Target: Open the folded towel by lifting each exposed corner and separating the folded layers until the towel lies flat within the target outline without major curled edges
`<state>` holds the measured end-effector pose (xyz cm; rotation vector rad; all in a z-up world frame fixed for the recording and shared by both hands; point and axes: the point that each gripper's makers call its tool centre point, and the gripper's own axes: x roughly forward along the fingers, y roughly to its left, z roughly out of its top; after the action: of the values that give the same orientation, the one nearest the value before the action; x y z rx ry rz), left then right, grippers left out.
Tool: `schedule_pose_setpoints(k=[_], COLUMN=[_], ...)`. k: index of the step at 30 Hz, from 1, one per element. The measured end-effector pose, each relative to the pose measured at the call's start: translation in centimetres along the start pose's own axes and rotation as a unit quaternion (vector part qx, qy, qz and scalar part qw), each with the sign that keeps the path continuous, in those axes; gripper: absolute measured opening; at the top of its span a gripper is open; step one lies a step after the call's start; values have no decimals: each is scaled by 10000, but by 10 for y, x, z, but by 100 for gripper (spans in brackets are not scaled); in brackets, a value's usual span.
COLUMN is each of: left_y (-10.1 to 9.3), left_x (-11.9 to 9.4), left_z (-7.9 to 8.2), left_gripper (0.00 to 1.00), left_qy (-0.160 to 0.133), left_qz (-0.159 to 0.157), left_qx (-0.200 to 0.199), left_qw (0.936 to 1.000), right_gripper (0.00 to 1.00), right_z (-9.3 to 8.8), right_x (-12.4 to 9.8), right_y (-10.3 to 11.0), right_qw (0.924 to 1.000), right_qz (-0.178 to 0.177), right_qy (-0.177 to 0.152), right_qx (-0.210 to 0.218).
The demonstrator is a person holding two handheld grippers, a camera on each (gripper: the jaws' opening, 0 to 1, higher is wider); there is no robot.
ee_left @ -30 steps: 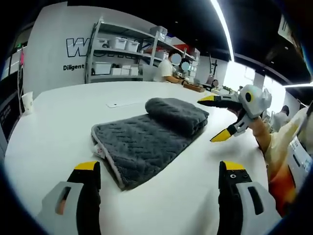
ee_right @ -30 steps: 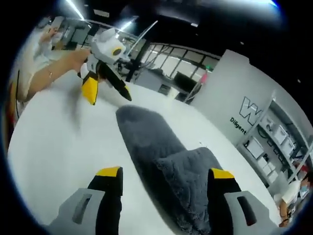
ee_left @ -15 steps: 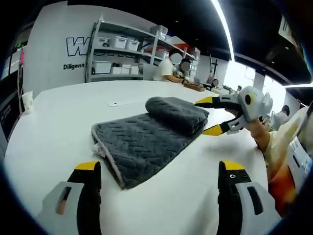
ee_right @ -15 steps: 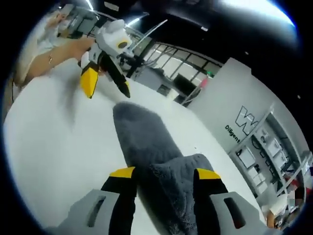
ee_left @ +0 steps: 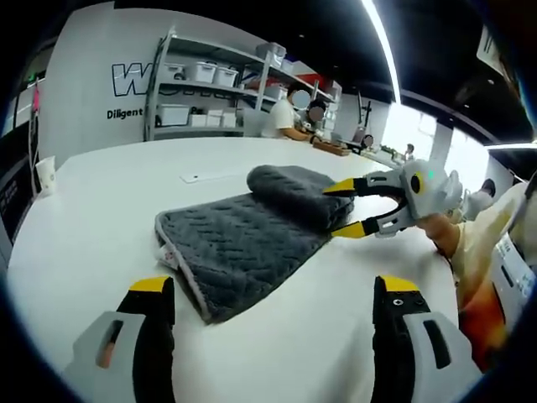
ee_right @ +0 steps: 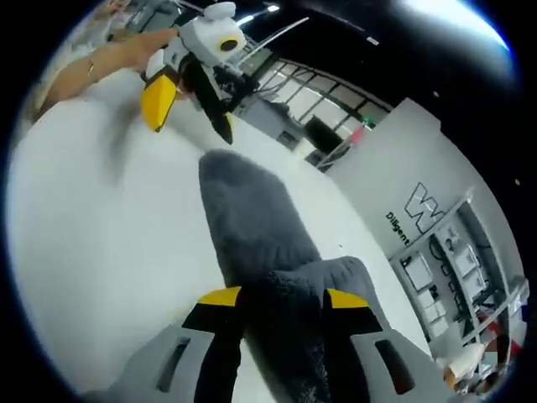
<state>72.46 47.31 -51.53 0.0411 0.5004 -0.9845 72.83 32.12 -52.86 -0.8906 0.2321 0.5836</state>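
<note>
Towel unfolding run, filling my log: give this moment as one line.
towel: folded, on white table | right claw: jaws straddling folded layer, closing | left claw: open, short of towel, holding nothing

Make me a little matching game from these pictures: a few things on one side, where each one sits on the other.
Things:
1. grey towel
2. paper cup
3. storage bins
4. right gripper

Places:
A. on the wall shelves
B. at the towel's folded end
C. spread on the white table
D. near the table's far left edge

Pairs: 1-C, 2-D, 3-A, 4-B
</note>
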Motion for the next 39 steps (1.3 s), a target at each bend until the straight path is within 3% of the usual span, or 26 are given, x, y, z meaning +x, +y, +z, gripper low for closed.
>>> schedule_pose_setpoints(k=[4, 8, 12, 23, 29, 39], left_y=[0, -1, -1, 2, 0, -1], left_x=[0, 1, 1, 1, 1, 2], left_z=[-1, -2, -2, -3, -4, -5], left_gripper=[97, 97, 97, 97, 97, 97], left_qy=[26, 68, 63, 95, 126, 165], left_qz=[-6, 13, 5, 41, 17, -5], left_qx=[6, 49, 51, 61, 86, 122], left_qw=[10000, 10000, 10000, 9999, 9999, 9998], right_gripper=[21, 17, 4, 0, 0, 0], right_z=[-1, -3, -6, 1, 4, -11], right_x=[2, 4, 3, -10, -33, -75], right_y=[-1, -4, -8, -29, -65, -114], right_qw=[10000, 9999, 9998, 9897, 9796, 9575], right_qz=[-20, -44, -98, -189, -848, -1749], right_qy=[-11, 5, -9, -542, -858, -1008], right_qx=[53, 108, 146, 1310, 1610, 2060])
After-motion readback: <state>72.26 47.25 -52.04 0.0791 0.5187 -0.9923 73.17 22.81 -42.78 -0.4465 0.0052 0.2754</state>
